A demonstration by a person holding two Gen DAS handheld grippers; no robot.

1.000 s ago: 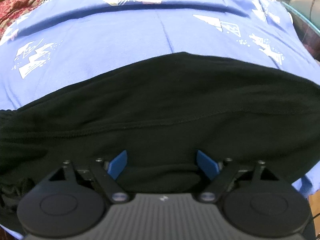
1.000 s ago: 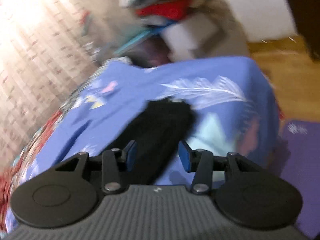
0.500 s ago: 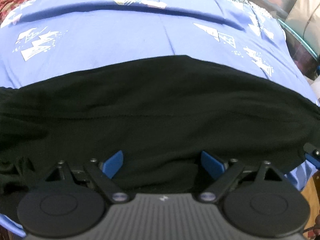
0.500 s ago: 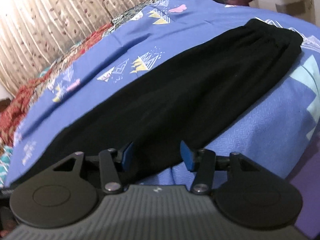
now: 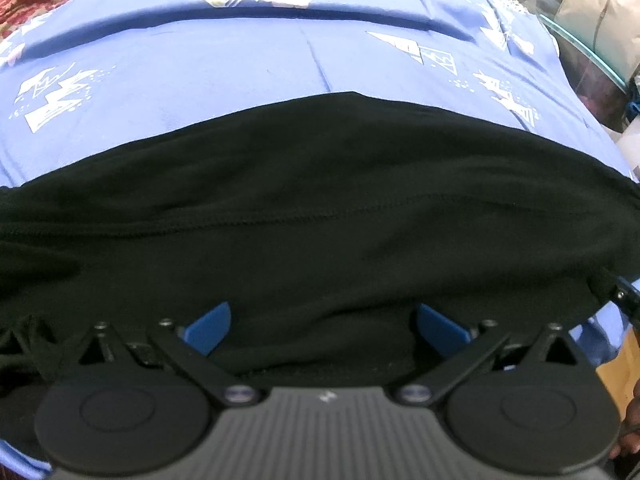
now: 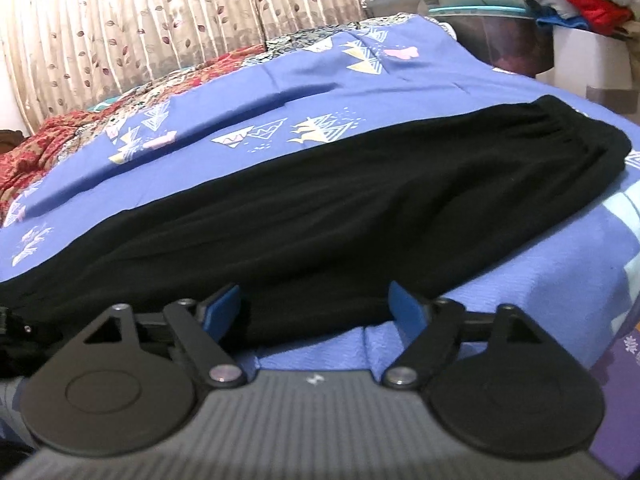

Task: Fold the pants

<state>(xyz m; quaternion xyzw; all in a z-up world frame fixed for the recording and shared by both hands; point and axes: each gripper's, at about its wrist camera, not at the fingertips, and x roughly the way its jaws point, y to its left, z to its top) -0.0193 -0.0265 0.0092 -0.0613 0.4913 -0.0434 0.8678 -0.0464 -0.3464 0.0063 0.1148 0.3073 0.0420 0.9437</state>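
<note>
Jaws of both tools have just been opening: the left gripper now stands spread wide and the right gripper, swung round from the room a second ago to face the bed, is parted too. The long black fleece pants, apparently already doubled leg on leg, lie flat on the blue triangle-print bedsheet. Their near edge sits between each pair of released jaws, ungripped, so a fresh grasp seems next.
</note>
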